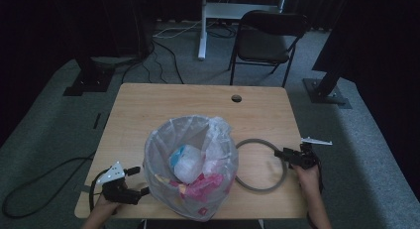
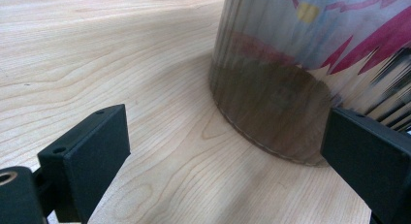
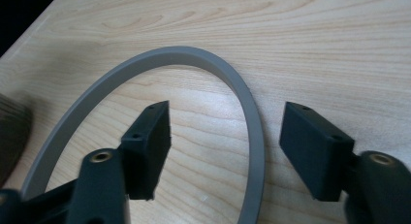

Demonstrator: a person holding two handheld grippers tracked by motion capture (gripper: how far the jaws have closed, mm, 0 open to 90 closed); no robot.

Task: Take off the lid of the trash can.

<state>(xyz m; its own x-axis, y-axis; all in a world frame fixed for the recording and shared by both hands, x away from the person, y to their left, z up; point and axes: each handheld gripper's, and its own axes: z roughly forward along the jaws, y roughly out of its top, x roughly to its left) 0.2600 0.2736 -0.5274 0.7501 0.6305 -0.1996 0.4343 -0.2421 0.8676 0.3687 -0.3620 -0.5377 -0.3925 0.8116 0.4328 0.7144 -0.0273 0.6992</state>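
- My right tool (image 1: 286, 153) sits at the right side of the surface (image 1: 148, 97), over the right-hand arc of the grey ring (image 1: 257, 188).
- In the right gripper view its two black jaws stand apart with the ring's band (image 3: 252, 132) running between them; neither pad presses on the band, so the tool is open and grips nothing.
- The grey ring lies flat on the wood, just right of the bin, and its left edge runs close to the bin's wall.
- My left tool (image 1: 139, 181) rests at the front left corner of the surface, pointing toward the bin (image 1: 190, 162).
- In the left gripper view its jaws are spread wide, bare wood between them; the right-hand jaw is at the foot of the bin's ribbed, see-through wall (image 2: 271, 103), and I cannot tell whether it touches. This tool is open too, with nothing clamped.
- The bin stands upright in the front middle of the surface, lined with a clear plastic bag (image 1: 218, 127) whose loose edge rises above the rim at the back right.
- Inside the bin I see a white and blue crumpled wrapper (image 1: 185, 162) and pink packaging (image 1: 203, 187) below it.
- Behind the surface a dark folding chair (image 1: 265, 40) stands on the grey floor, well apart from it.
- A round cable hole (image 1: 236, 98) sits near the surface's far edge.
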